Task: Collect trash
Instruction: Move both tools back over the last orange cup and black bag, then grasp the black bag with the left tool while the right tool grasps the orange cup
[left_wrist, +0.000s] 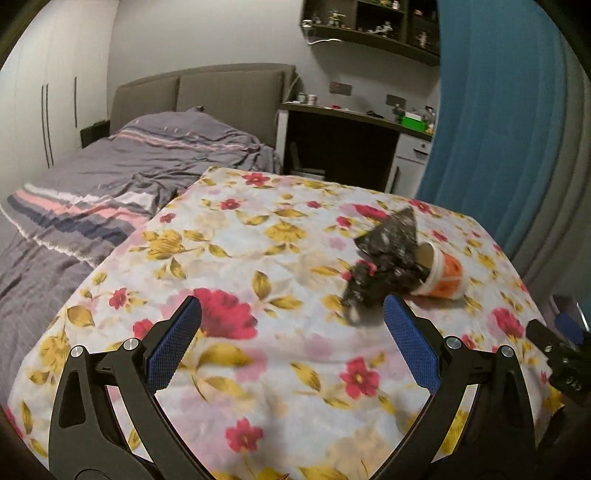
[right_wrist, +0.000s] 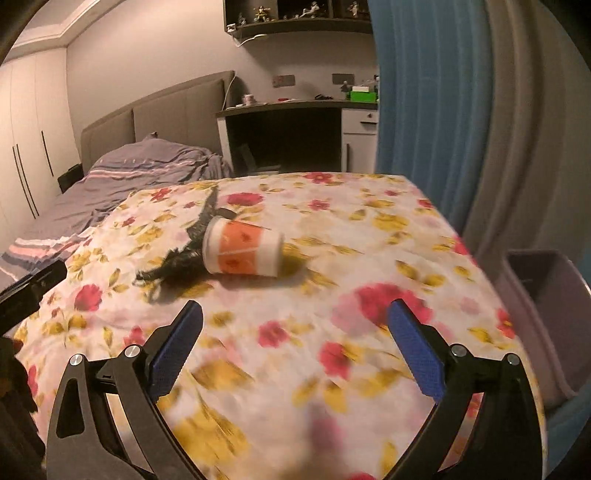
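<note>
Left gripper (left_wrist: 291, 314): jaws spread wide, nothing between the blue pads (left_wrist: 173, 347); it hangs over the flower-print cloth (left_wrist: 258, 369) that covers the table. Right gripper (right_wrist: 295, 314): jaws likewise spread wide and empty, above the same cloth.

Trash on the cloth: an orange-and-white paper cup (right_wrist: 242, 247) lies on its side, mouth toward the left gripper's side, base toward the right. A crumpled black wrapper (left_wrist: 384, 266) sits against and partly in the cup's mouth and trails out across the cloth. In the left wrist view the wrapper's near end lies just beside the right-hand finger of the left gripper; contact cannot be determined.

A grey bin (right_wrist: 546, 306) stands off the table's right edge, beside the blue curtain (right_wrist: 424, 110). A bed (left_wrist: 92, 184) lies beyond the table
</note>
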